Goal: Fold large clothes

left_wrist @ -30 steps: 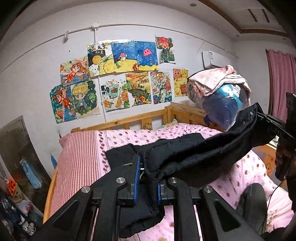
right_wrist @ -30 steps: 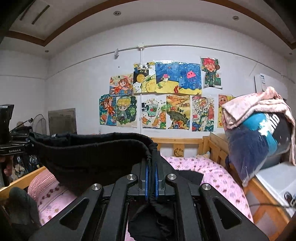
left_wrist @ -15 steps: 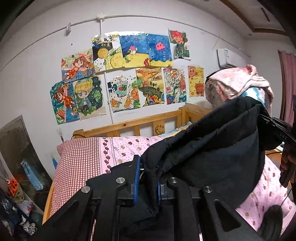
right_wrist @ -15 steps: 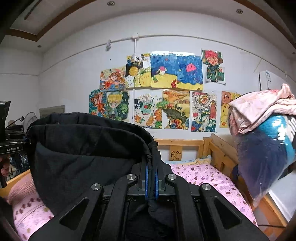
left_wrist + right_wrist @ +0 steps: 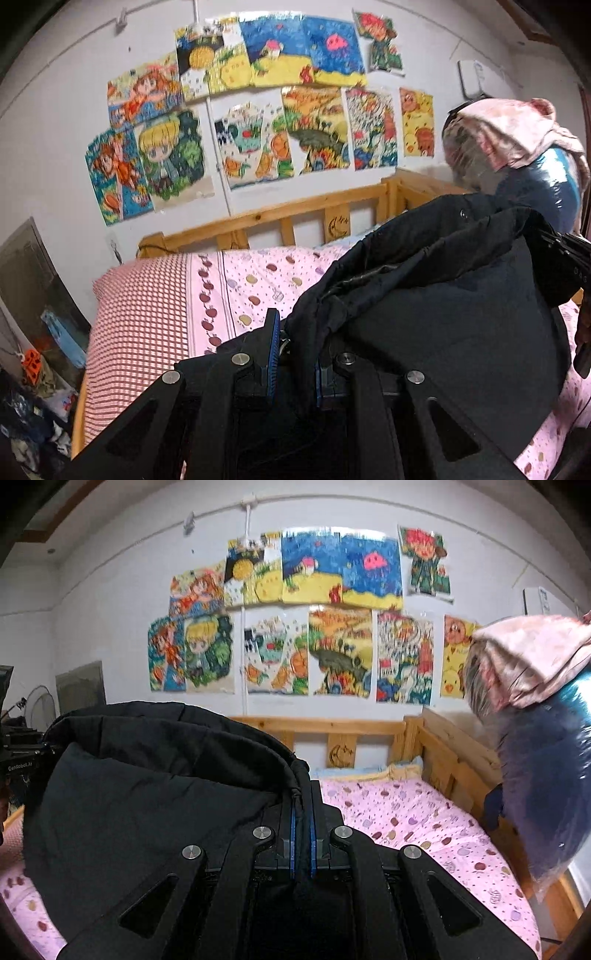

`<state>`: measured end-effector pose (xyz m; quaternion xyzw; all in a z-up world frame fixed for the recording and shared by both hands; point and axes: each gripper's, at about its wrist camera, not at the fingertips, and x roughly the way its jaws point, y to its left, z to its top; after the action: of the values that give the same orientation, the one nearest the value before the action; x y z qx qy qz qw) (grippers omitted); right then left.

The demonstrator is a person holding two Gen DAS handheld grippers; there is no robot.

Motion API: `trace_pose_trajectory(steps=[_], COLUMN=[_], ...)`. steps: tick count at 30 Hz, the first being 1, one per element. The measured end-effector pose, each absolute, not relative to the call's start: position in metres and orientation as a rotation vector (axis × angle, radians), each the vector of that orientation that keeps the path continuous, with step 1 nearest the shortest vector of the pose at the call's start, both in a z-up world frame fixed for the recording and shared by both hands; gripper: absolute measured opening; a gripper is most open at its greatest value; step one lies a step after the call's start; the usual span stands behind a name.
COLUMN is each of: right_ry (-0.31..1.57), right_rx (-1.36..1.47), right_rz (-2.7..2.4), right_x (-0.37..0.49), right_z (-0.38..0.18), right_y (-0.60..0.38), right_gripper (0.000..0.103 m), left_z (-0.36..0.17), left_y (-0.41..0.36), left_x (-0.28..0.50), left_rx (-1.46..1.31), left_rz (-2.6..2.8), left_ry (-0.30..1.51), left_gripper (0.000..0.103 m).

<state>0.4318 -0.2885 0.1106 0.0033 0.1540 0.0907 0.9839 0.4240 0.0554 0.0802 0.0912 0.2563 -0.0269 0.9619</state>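
The large black padded garment point(image 5: 443, 295) hangs in the air above the wooden-framed bed with pink dotted bedding point(image 5: 258, 280), stretched between the two grippers. The left gripper point(image 5: 293, 354) has its blue-padded fingers point(image 5: 272, 354) pinching a bunched edge of the cloth; a narrow gap between the pads is filled by the fabric. The right gripper point(image 5: 303, 834) has its fingers pressed nearly together on a corded seam at the garment's other edge. In the left wrist view the right gripper point(image 5: 561, 258) shows at the frame's right side, with the cloth's upper edge running up to it; in the right wrist view the left gripper point(image 5: 22, 753) shows at the far left likewise.

The upper edge of the garment is folded over in a thick roll — a metal snap point(image 5: 462, 213) shows near its crest. The body of the cloth sags below the roll, in front of the bed; whether its lower hem touches the bedding cannot be told.

Open room: the bedding beyond the garment, toward the wooden headboard rail point(image 5: 332, 727), lies bare. To the right of the bed, against its side rail, a bulky blue plastic-wrapped bundle topped with pink cloth point(image 5: 535, 709) limits sideways clearance. A red-checked pillow point(image 5: 144, 314) occupies the bed's left portion — beside the garment, not touching it. Children's colourful drawings point(image 5: 303, 616) cover the white wall above the headboard rail.
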Motion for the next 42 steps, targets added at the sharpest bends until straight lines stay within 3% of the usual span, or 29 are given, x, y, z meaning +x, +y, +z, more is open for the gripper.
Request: trace_pose_trajectory(steps=[11,18,19,20,22,24,28,30,33,39,42], right_ry=[0.434,0.451,0.449,0.445,0.430,0.415,0.416,0.415,0.422,0.528,0.577], right_rx=[-0.016,-0.004,0.003,0.007,0.013,0.017,0.040,0.069,0.083,0.070,0.065], right_rz=[0.160,0.178,0.180,0.181,0.185,0.188,0.227,0.278,0.349,0.406,0.396], right_x=[0.485,0.484,0.482,0.479,0.473,0.464,0.446,0.430,0.403,0.384,0.392], right_z=[0.066,0.058,0.059,0.059,0.061,0.064,0.068,0.067,0.056,0.015,-0.003], right_y=[-0.277,-0.277,-0.278,-0.279,-0.281,-0.283,-0.288,-0.290,-0.291,-0.288,-0.285], right_gripper=[0.006,0.010,0.012,0.018,0.032,0.046,0.058,0.077,0.082,0.083,0.084], left_z=[0.027,0.024,0.026,0.029,0.036,0.041,0.046,0.042,0.033,0.008,-0.008], left_y=[0.065,0.070,0.070,0.071,0.074,0.079,0.081,0.077,0.070,0.048,0.038], left_x=[0.482,0.485,0.483,0.480,0.471,0.463,0.447,0.433,0.419,0.407,0.414], left_rx=[0.109,0.076,0.077,0.078,0.068,0.050,0.034,0.026,0.031,0.048,0.088], left_rz=[-0.060,-0.044,-0.035,-0.021,0.014,0.011,-0.010,-0.058,-0.140,-0.274,-0.262], left_ry=[0.658,0.689,0.681,0.667,0.617,0.580,0.573,0.568,0.572,0.606,0.612], left_gripper=[0.015,0.027,0.038,0.062,0.091,0.091,0.091,0.091,0.092,0.093,0.098])
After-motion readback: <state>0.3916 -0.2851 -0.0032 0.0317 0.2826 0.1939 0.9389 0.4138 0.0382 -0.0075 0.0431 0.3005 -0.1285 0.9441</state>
